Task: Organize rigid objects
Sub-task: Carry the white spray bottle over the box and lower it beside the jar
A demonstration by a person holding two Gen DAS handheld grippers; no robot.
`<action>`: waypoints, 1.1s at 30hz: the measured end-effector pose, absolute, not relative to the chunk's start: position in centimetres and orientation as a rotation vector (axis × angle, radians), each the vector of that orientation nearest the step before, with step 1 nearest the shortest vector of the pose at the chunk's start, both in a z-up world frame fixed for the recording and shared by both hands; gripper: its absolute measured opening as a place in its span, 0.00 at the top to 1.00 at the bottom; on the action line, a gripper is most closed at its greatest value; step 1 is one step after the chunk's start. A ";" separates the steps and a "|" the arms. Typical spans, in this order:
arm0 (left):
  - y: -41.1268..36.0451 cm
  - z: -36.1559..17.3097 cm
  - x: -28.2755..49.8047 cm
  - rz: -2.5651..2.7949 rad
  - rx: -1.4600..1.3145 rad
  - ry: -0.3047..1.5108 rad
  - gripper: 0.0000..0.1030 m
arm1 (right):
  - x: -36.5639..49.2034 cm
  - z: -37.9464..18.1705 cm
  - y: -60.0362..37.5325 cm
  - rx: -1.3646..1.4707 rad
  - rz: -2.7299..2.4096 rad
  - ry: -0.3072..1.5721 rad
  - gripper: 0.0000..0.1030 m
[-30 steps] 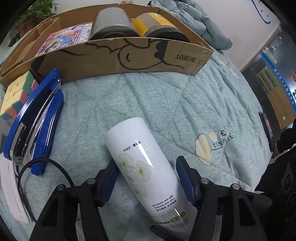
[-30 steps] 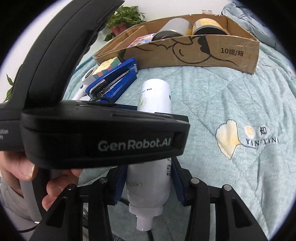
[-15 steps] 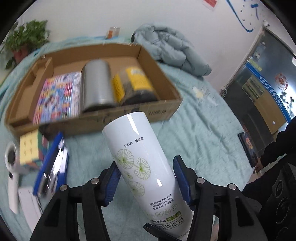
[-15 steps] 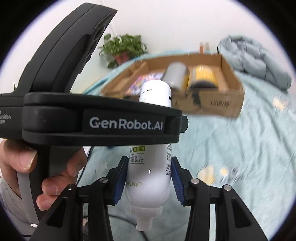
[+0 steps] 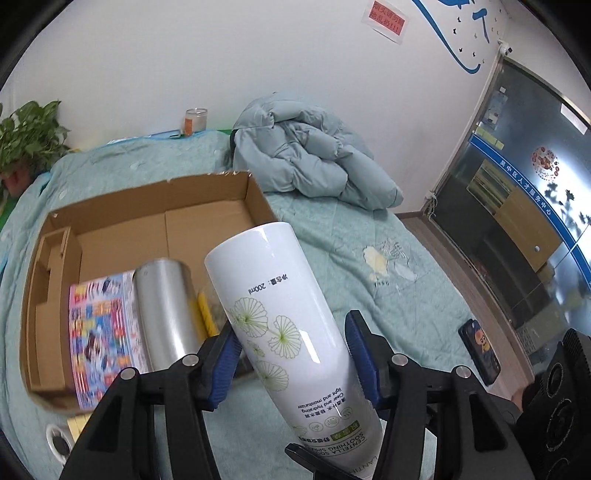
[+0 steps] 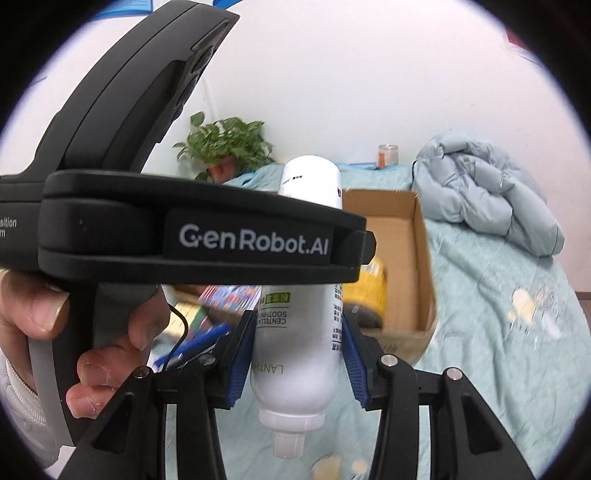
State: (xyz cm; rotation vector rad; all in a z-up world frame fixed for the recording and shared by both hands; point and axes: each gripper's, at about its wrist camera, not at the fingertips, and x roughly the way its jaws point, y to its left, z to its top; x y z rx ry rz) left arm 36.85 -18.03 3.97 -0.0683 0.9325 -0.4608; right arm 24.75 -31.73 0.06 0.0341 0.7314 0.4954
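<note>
**Bottle over the bed, held at two ends**

Bedding is covering the whole surface: a pale green quilt (image 5: 369,229) with a leaf print is lying flat, and one grey-blue puffy jacket (image 5: 306,162) is sitting crumpled at the far end. A white wall is standing behind, with one red notice (image 5: 386,16) on it, and one glass door (image 5: 517,192) is showing on the right. One potted plant (image 6: 229,147) and one small jar (image 5: 195,120) are standing by the wall.

One open cardboard box (image 5: 255,195) is resting on the quilt. Inside it three things are lying side by side: one colourful booklet (image 5: 99,332), one silver can (image 5: 166,310) and one yellow can (image 6: 369,284). One phone (image 5: 480,347) is lying on the quilt, well apart from the box.

One white bottle (image 5: 280,317) is hanging in the air above the box's near edge. The left gripper (image 5: 291,354) is clamping its body, both blue pads pressing on the sides. The right gripper (image 6: 299,354) is squeezing the same bottle near the neck, the nozzle pointing toward the camera. One hand (image 6: 55,332) is gripping the left gripper's handle.
</note>
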 end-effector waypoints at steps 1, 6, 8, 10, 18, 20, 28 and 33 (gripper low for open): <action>-18.5 4.2 38.1 -0.467 -0.066 0.937 0.49 | 25.2 0.2 -31.9 0.036 0.491 0.731 0.57; -19.7 4.0 43.1 -0.485 -0.074 0.963 0.49 | 27.8 0.4 -32.4 0.020 0.466 0.747 0.57; -20.3 3.3 45.0 -0.485 -0.078 0.979 0.49 | 29.3 0.0 -32.6 0.022 0.461 0.763 0.57; -20.7 2.4 46.8 -0.490 -0.083 0.999 0.49 | 30.7 -0.4 -32.8 0.028 0.459 0.781 0.57; -22.0 -4.3 52.1 -0.516 -0.111 1.123 0.49 | 35.4 -4.6 -33.9 0.043 0.426 0.865 0.57; -22.5 -5.8 53.0 -0.524 -0.111 1.153 0.50 | 36.0 -5.5 -34.0 0.037 0.413 0.879 0.57; -23.9 -10.0 53.9 -0.532 -0.105 1.238 0.49 | 36.5 -8.3 -34.9 0.068 0.377 0.934 0.57; -24.0 -10.6 55.1 -0.537 -0.134 1.271 0.49 | 37.2 -8.5 -35.3 0.112 0.374 0.955 0.57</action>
